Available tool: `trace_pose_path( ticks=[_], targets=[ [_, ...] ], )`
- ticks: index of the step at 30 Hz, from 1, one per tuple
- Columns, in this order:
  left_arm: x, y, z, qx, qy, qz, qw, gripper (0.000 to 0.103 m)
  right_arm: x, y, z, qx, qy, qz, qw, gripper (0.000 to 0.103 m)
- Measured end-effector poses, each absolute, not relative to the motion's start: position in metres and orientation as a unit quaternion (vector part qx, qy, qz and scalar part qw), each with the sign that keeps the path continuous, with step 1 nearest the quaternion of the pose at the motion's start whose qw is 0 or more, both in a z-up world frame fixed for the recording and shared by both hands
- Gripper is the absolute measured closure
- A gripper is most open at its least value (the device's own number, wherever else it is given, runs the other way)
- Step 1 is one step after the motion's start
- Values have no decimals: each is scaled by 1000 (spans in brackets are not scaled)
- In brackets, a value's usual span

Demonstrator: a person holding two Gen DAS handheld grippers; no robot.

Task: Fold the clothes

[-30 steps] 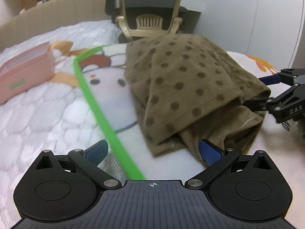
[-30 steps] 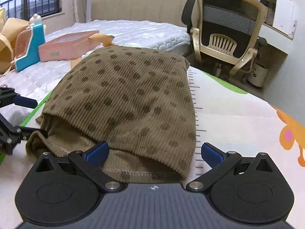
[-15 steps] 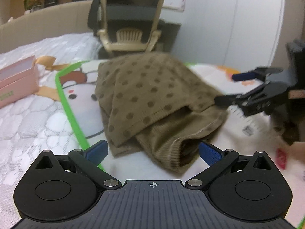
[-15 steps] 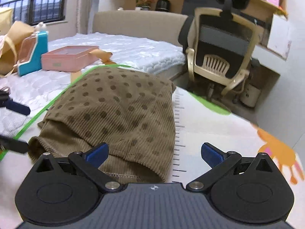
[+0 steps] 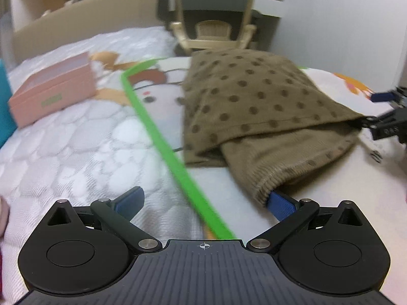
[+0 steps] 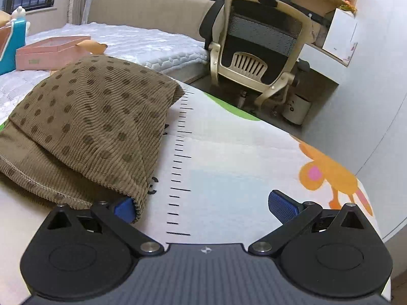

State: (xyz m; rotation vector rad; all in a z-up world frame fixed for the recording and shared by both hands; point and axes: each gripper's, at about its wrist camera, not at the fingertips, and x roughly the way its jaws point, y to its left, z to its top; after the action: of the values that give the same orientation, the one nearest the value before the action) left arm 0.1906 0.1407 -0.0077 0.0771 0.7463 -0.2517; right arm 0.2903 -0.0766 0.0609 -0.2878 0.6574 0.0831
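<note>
A folded brown corduroy garment (image 5: 254, 106) with dark dots lies on a printed play mat (image 5: 162, 101) on the bed. My left gripper (image 5: 206, 202) is open at the garment's near left corner; its right fingertip (image 5: 279, 204) sits against the ribbed hem, its left one over the quilt. My right gripper (image 6: 203, 207) is also open. Its left fingertip (image 6: 124, 208) is tucked under the near corner of the garment (image 6: 84, 127), while the other hovers over bare mat. In the left wrist view the right gripper (image 5: 386, 124) shows at the garment's far right corner.
A pink box (image 5: 53, 94) rests on the white quilt to the left, with a teal object (image 6: 12, 45) beyond it. An office chair (image 6: 257, 50) stands past the bed's far edge, by a desk and a white wall. A green border (image 5: 162, 139) edges the mat.
Both grippers pulled back from the garment half a second ago and have come in again. Each now has one fingertip at a near corner of the hem.
</note>
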Motion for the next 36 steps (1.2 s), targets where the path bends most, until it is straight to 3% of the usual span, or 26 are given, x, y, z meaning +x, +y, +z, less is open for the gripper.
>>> trace_pose_path(
  ticks=[7, 12, 19, 27, 36],
  targets=[
    [185, 125, 24, -27, 302, -245, 921, 0, 266, -78, 97, -104, 306, 193, 926, 0],
    [229, 108, 23, -37, 282, -262, 922, 0, 315, -69, 126, -65, 272, 165, 946, 0],
    [262, 93, -5, -35, 316, -205, 926, 0, 431, -21, 74, -81, 350, 85, 929, 0],
    [255, 89, -8, -1, 304, -205, 930, 0, 455, 33, 68, -230, 258, 66, 936, 0],
    [249, 86, -11, 9, 298, -191, 935, 0, 417, -16, 72, -108, 309, 76, 942, 0]
  ],
)
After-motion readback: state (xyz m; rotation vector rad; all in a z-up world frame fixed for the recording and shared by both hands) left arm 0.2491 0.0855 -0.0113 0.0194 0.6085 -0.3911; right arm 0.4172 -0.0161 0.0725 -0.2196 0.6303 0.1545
